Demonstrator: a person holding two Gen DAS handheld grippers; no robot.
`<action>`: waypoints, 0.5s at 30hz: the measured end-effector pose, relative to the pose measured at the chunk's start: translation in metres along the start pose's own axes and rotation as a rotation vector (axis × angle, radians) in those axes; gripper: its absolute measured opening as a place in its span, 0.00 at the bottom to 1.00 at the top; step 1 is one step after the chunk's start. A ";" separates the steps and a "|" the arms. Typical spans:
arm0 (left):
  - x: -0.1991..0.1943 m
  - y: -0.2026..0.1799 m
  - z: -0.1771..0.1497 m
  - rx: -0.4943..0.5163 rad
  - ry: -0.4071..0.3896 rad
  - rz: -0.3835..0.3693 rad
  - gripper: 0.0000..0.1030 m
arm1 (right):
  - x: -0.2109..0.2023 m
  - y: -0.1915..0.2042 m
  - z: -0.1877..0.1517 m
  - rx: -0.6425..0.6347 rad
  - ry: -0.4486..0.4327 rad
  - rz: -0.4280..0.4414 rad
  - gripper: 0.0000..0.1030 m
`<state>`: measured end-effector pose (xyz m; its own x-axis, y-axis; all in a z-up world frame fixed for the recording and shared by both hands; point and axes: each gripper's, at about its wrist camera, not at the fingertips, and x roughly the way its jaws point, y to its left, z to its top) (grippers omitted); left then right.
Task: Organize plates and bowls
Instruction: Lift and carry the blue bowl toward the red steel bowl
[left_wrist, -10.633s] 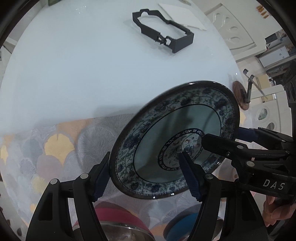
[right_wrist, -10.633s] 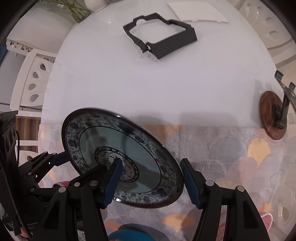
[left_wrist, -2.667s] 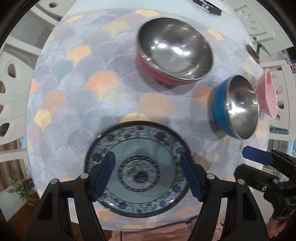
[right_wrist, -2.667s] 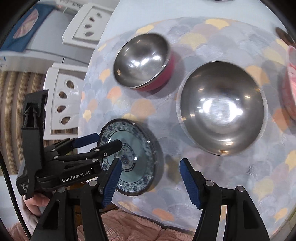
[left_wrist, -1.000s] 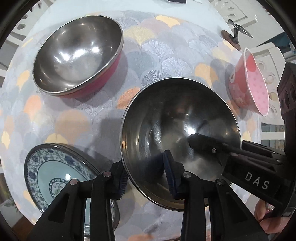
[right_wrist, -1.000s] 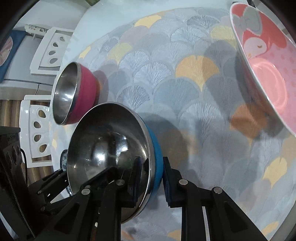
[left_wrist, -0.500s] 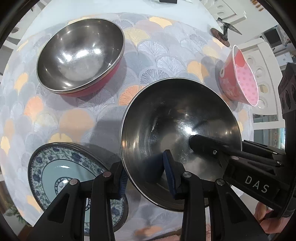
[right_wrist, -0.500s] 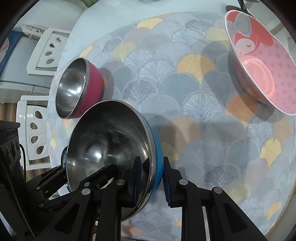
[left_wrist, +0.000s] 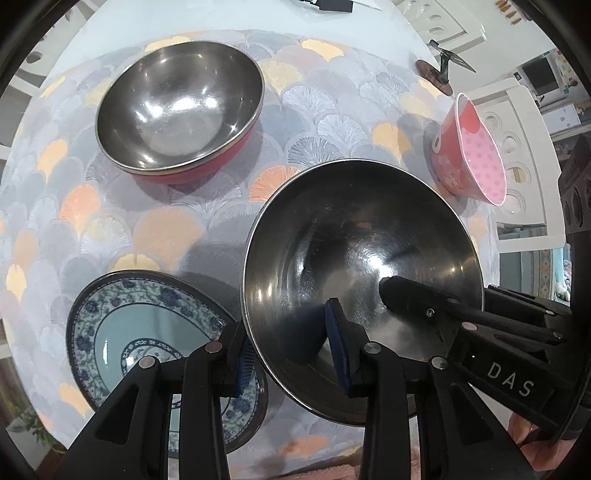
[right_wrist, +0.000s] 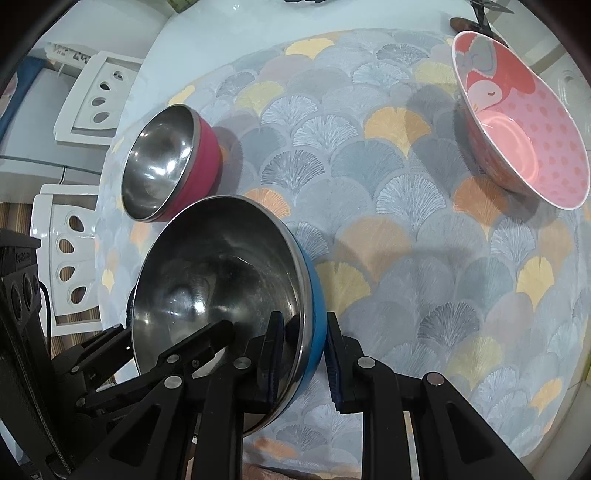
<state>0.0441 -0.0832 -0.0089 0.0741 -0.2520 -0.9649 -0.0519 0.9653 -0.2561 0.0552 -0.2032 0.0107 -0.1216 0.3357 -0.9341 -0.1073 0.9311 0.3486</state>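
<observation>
Blue-walled steel bowl (left_wrist: 362, 258), shown tilted and raised above the patterned tablecloth (right_wrist: 424, 266), is gripped at its near rim by both tools. The left gripper (left_wrist: 288, 347) is clamped on the rim, one blue-padded finger inside the steel basin and the other against the outer wall. The right gripper (right_wrist: 301, 350) is likewise closed on the rim, one pad inside and one on the blue outer wall, to the right of the left tool's hold. In the left wrist view, the right tool's black finger, marked DAS, is seen reaching into the basin from the right.

Near left of the held bowl, the blue-and-white patterned plate (left_wrist: 140, 332) is seen flat on the cloth, partly overlapped in the view by the bowl and the left tool's finger. Farther left, the red-walled steel bowl (left_wrist: 177, 107) is set upright on the cloth, apart from the held bowl. At far right, the pink dotted bowl (right_wrist: 524, 133), with a cartoon face printed inside, stands on the cloth, well apart from the others. Beyond it, a small stand on a round wooden base (left_wrist: 437, 75) is visible on the white table (left_wrist: 229, 14). White chairs (right_wrist: 96, 99) are seen beside the table at left in the right wrist view.
</observation>
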 end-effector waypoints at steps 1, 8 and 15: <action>-0.002 -0.002 0.000 0.001 -0.003 0.001 0.30 | -0.002 -0.001 0.000 -0.001 -0.002 0.001 0.21; -0.019 -0.027 0.008 0.004 -0.049 0.010 0.30 | -0.030 -0.011 0.008 -0.032 -0.036 0.009 0.21; -0.033 -0.063 0.025 -0.034 -0.096 0.009 0.30 | -0.062 -0.038 0.031 -0.088 -0.053 0.017 0.21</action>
<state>0.0700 -0.1339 0.0403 0.1682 -0.2340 -0.9576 -0.0863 0.9642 -0.2507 0.0973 -0.2549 0.0532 -0.0725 0.3603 -0.9300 -0.1926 0.9099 0.3675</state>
